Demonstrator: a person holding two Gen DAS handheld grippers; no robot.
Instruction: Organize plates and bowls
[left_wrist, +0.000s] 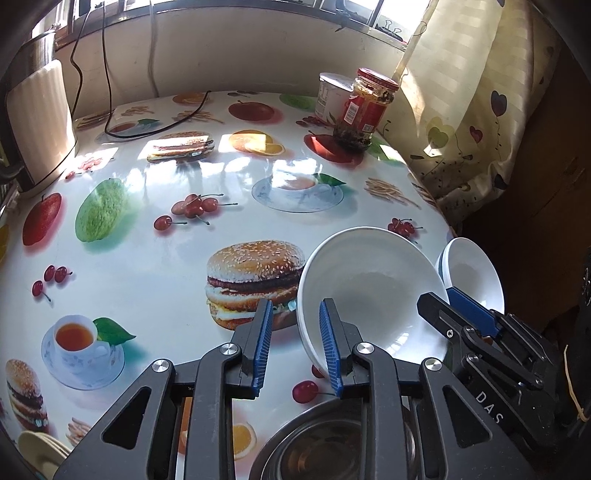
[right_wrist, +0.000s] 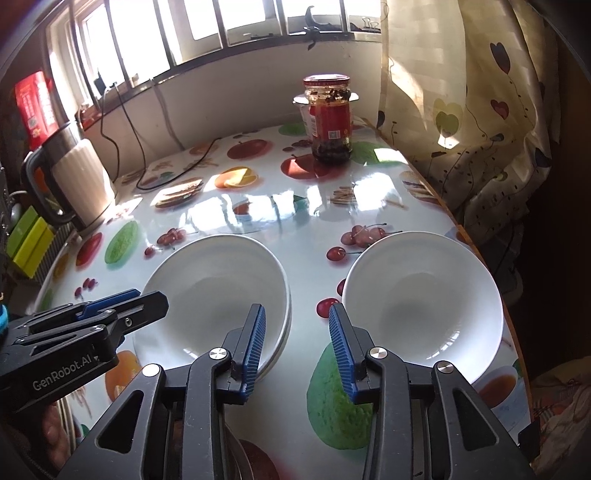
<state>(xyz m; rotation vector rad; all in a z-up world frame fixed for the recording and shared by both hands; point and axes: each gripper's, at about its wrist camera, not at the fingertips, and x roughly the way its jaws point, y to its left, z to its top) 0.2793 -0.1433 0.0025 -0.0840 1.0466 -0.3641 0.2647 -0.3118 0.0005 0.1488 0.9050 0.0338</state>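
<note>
Two white bowls sit on the fruit-print table. The left bowl (right_wrist: 218, 291) rests stacked on another white dish; it also shows in the left wrist view (left_wrist: 369, 288). The right bowl (right_wrist: 424, 302) stands by the table's right edge; it also shows in the left wrist view (left_wrist: 472, 273). My left gripper (left_wrist: 295, 347) is open, its jaws astride the near-left rim of the left bowl. My right gripper (right_wrist: 297, 347) is open and empty, over the gap between the two bowls. A steel bowl (left_wrist: 317, 443) lies under my left gripper. Cream plates (left_wrist: 40, 450) sit at the lower left.
A red-lidded jar (right_wrist: 330, 118) and a white tub (left_wrist: 332, 98) stand at the table's far right. A kettle (right_wrist: 77, 177) stands at the left with black cables (left_wrist: 107, 92) behind it. A curtain (right_wrist: 480, 110) hangs along the right edge.
</note>
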